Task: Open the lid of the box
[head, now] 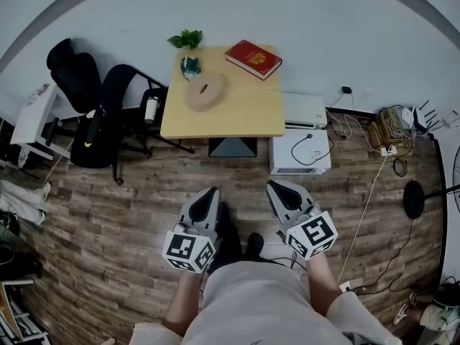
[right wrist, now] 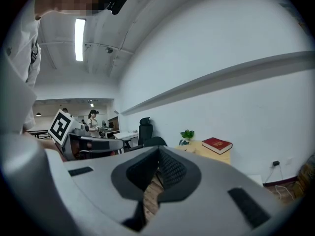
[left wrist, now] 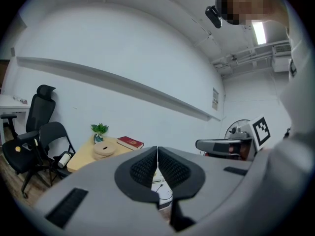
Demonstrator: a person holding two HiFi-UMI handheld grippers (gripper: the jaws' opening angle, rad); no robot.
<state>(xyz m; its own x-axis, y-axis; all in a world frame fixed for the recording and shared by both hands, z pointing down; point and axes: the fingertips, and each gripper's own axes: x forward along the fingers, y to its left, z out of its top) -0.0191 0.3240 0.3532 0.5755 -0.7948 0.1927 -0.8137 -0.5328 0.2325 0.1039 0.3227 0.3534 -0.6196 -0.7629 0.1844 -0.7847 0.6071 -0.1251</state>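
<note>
A round wooden box [head: 205, 92] with a slot in its lid sits on the small wooden table [head: 244, 113], far ahead of me; it also shows in the left gripper view as the box [left wrist: 103, 150]. Behind it lies a red book-like case [head: 253, 58], lid down. My left gripper [head: 213, 191] and right gripper [head: 273, 185] hang side by side over the floor, well short of the table. The left gripper's [left wrist: 157, 149] pads meet with nothing between them. The right gripper [right wrist: 158, 150] is likewise shut and empty.
A potted plant [head: 187, 40] stands at the table's back left corner. Black office chairs [head: 93, 113] crowd the table's left side. A white appliance [head: 300, 152] and cables [head: 374, 131] lie on the wood floor to the right. A fan [head: 413, 198] stands farther right.
</note>
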